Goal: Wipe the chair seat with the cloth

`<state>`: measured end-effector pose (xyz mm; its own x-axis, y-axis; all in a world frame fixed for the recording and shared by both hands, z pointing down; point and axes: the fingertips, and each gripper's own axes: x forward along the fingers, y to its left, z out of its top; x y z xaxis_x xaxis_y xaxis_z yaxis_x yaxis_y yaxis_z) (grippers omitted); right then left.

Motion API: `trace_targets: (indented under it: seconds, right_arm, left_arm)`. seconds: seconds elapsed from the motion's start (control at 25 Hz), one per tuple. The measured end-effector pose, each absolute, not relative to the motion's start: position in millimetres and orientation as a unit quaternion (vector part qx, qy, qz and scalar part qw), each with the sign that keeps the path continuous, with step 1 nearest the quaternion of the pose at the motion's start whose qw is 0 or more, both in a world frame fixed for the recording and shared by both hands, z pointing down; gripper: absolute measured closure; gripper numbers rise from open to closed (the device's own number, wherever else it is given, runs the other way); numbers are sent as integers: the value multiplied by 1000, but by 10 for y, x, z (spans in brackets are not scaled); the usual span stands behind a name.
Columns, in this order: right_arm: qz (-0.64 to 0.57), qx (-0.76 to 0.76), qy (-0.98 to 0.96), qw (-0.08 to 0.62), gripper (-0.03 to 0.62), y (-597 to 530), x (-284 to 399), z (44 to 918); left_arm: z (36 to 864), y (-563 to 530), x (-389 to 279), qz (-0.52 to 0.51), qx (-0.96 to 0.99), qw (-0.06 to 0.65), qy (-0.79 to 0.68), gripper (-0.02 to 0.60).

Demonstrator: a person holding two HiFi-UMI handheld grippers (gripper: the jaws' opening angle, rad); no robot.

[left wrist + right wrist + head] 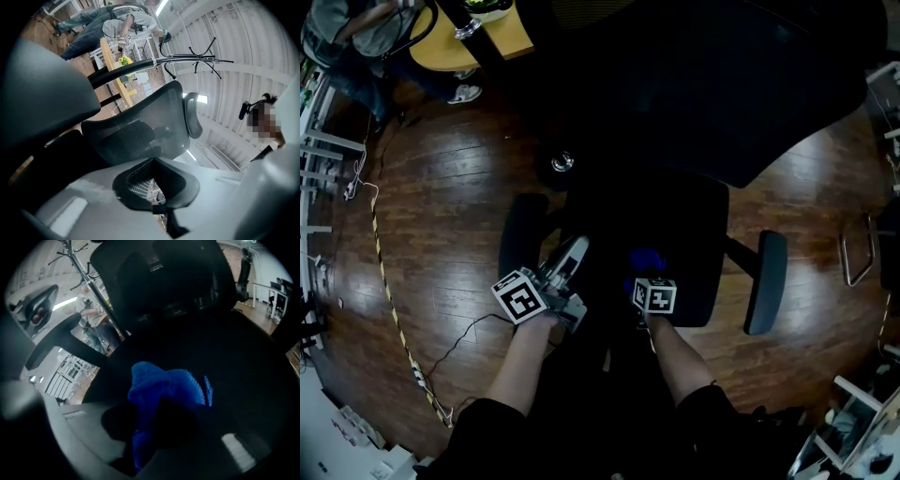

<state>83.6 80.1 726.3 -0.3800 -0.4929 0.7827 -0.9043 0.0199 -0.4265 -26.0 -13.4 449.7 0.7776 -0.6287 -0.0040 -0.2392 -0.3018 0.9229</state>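
Note:
A black office chair stands below me, and its seat (pixel 680 211) shows from above in the head view. My right gripper (pixel 645 274) rests on the seat's near part, shut on a bunched blue cloth (pixel 647 259). The right gripper view shows the cloth (pixel 164 390) clamped in that gripper (pixel 159 427) against the dark seat (pixel 239 362). My left gripper (pixel 575 251) hovers at the seat's left edge beside the left armrest (pixel 520 230). Its pads (pixel 140 187) are together with nothing held, pointing at the mesh backrest (pixel 140 126).
The backrest (pixel 722 84) looms over the far half of the seat. The right armrest (pixel 766 281) sticks out on the right. A yellow table (pixel 455 47) and a person (pixel 356 37) are at the far left. A cable (pixel 394 309) trails over the wooden floor.

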Motion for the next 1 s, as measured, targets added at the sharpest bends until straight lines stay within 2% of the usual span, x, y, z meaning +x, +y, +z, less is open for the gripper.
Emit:
trace_targets:
  seconds: [0.32, 0.48, 0.76, 0.84, 1.0]
  right_arm:
    - [454, 600, -609, 252, 526, 1170, 2472, 7078]
    - [449, 607, -606, 250, 528, 1237, 2711, 7077]
    - [426, 632, -602, 238, 528, 1170, 2582, 7055]
    - [431, 610, -628, 219, 528, 1067, 2217, 6991]
    - [451, 514, -698, 213, 528, 928, 996, 6903]
  left_arm:
    - [4665, -198, 21, -172, 783, 536, -266, 594]
    - [4706, -162, 91, -164, 785, 537, -261, 594]
    - [4713, -140, -57, -162, 784, 530, -278, 594]
    - [4670, -147, -152, -164, 786, 523, -286, 594]
    - [4574, -135, -397, -172, 786, 511, -304, 594]
